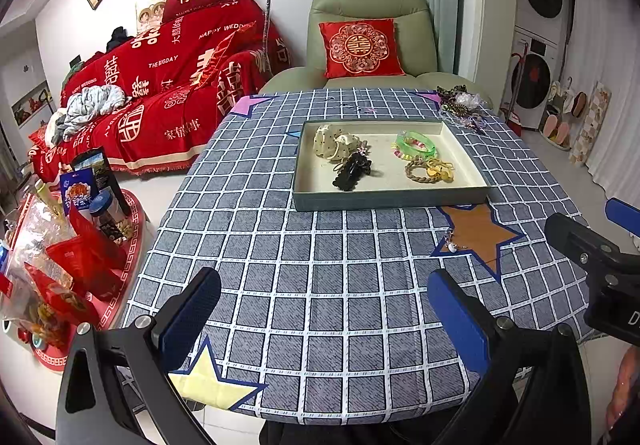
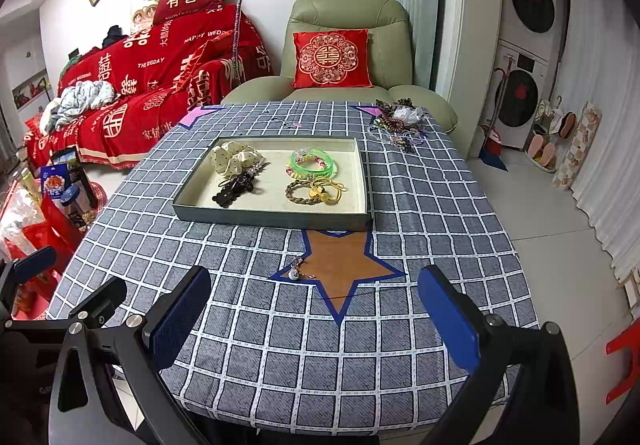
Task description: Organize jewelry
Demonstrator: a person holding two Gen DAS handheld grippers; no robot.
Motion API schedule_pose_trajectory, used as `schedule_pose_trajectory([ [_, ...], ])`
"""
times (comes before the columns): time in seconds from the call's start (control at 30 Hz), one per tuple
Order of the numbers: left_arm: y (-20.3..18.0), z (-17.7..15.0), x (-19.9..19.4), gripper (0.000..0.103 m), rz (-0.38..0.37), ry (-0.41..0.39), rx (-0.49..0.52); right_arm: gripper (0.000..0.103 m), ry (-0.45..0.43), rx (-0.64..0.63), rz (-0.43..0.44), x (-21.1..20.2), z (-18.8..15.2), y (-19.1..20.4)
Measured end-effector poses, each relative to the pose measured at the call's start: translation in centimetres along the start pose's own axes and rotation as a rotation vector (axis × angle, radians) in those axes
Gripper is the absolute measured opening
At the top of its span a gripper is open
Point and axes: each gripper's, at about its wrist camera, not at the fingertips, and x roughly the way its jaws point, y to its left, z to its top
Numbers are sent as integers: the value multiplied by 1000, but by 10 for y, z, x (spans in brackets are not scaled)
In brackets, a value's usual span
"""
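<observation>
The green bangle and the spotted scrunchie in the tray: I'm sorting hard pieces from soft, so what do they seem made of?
The green bangle looks like glossy translucent plastic or resin: light shows through its rim. The spotted scrunchie looks like soft cream fabric with dark dots, gathered in folds, possibly satin.

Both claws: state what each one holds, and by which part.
Nothing is held. The left claw and the right claw are both open above the checked tablecloth, with only cloth between their pads. The small charm lies untouched on the brown star.
</observation>
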Motion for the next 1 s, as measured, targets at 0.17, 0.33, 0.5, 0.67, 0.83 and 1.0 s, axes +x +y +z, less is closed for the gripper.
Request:
schedule_pose_trajectory([
  [0.17,0,0,0,103,0,-1,0,103,0,0,1,0,0,0],
  [0.33,0,0,0,103,1,0,0,103,0,1,2,0,0,0],
  [0.5,0,0,0,103,0,1,-1,103,0,0,2,0,0,0],
  [0.67,1,-1,0,103,0,4,3,103,0,-1,1,-1,0,1],
  [0.83,1,-2,1,103,-4,6,1,103,-1,-2,1,-2,0,1],
  [1.0,2,-2,1,103,-3,8,-4,103,-1,-1,2,-2,0,1],
])
